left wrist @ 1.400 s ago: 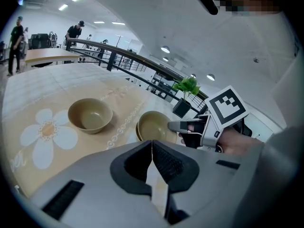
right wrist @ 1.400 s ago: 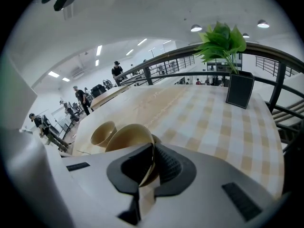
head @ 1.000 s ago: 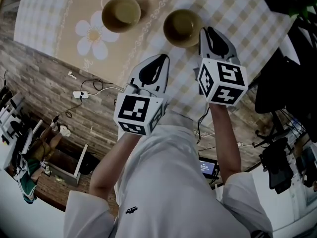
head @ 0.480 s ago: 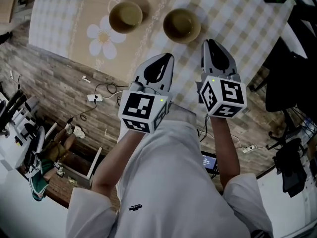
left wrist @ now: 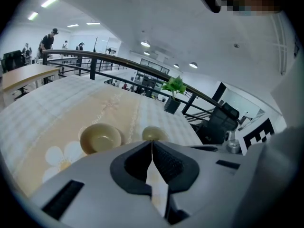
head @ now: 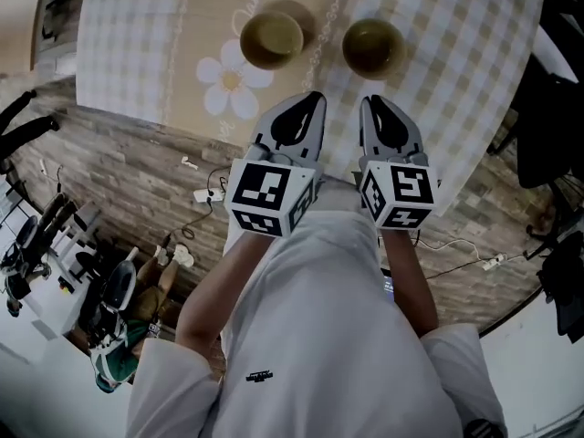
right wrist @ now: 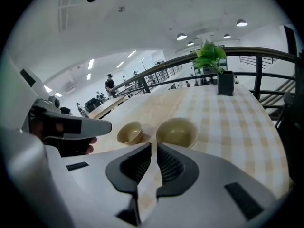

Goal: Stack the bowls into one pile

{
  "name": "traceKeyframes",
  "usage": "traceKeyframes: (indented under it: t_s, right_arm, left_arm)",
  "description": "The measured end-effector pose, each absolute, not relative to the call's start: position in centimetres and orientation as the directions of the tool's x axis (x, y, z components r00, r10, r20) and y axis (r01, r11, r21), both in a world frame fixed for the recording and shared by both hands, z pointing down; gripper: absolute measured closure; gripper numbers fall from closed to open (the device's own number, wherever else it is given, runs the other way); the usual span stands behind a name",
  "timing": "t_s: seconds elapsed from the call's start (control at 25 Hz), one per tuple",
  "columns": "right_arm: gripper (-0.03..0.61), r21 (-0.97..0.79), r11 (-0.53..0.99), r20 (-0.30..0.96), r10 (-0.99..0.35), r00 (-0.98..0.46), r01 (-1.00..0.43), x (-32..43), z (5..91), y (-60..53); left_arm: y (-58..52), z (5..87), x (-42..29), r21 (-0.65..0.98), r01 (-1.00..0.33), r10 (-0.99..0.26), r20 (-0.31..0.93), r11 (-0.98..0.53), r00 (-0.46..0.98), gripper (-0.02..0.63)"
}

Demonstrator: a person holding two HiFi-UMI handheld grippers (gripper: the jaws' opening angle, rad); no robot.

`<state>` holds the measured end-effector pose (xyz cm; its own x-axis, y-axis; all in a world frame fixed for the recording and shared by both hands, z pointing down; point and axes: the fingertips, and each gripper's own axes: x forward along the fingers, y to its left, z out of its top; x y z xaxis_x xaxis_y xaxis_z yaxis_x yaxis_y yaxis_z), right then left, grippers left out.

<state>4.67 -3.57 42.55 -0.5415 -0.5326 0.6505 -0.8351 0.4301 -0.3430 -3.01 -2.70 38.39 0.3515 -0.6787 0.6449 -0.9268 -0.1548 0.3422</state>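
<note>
Bowls, two, not stacked, both upright on the worktop (head: 456, 80) and set apart side by side. Left bowl (head: 272, 38) sits on the plain beige band of the cloth, just far and right of the white flower print (head: 228, 88). Right bowl (head: 372, 47) sits where the beige meets the checked part. Both look the same shape and dull yellow; neither touches the other.

My left hand-held gripper (head: 308, 100) hangs over the near edge of the worktop, pointing at the gap between the two bowls. Its jaws are pressed together at the tips with nothing between them. My right hand-held gripper (head: 369, 104) is beside it, level with it, aimed at the right bowl and short of it. Its jaws are drawn in to a thin slit, also holding nothing. Neither hand-held gripper touches a bowl.

Far end of the worktop: a potted plant (right wrist: 209, 56) stands by a dark railing (left wrist: 118, 61).
</note>
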Motion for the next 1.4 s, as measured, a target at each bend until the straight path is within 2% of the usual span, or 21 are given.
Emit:
traceKeyframes:
  t_s: [0.44, 0.6, 0.92, 1.08, 1.28, 1.4]
  right_arm:
    - [0.531, -0.246, 0.286, 0.685, -0.624, -0.375, -0.926, -10.5, 41.7, -0.9]
    - [0.531, -0.195, 0.257, 0.672, -0.668, -0.320, -0.947, -13.6, 40.2, -1.2]
    - [0.531, -0.247, 0.215, 0.674, -0.662, -0.328, -0.945, -15.0, 41.3, -1.2]
    - [0.531, -0.213, 0.271, 0.681, -0.647, -0.341, -0.939, -14.9, 42.5, -2.2]
    - [0.526, -0.225, 0.259, 0.684, -0.645, -0.341, -0.939, -14.2, 43.6, -3.4]
    - [0.498, -0.223, 0.245, 0.702, -0.631, -0.330, -0.943, -13.3, 44.6, -4.2]
  left_arm:
    - [0.1, 36.9, -23.8, 0.393, -0.896, -0.691, 0.589, -0.209, 0.419, 0.589]
    - [1.8, 36.8, -28.2, 0.429, -0.880, -0.685, 0.579, -0.205, 0.442, 0.589]
    - [1.9, 38.4, -27.2, 0.447, -0.857, -0.628, 0.597, -0.256, 0.499, 0.589]
    - [1.1, 39.5, -25.0, 0.455, -0.849, -0.606, 0.605, -0.269, 0.516, 0.589]
    - [0.3, 40.7, -23.5, 0.457, -0.850, -0.600, 0.612, -0.262, 0.515, 0.589]
    - [-0.2, 41.5, -23.2, 0.458, -0.854, -0.604, 0.618, -0.246, 0.504, 0.589]
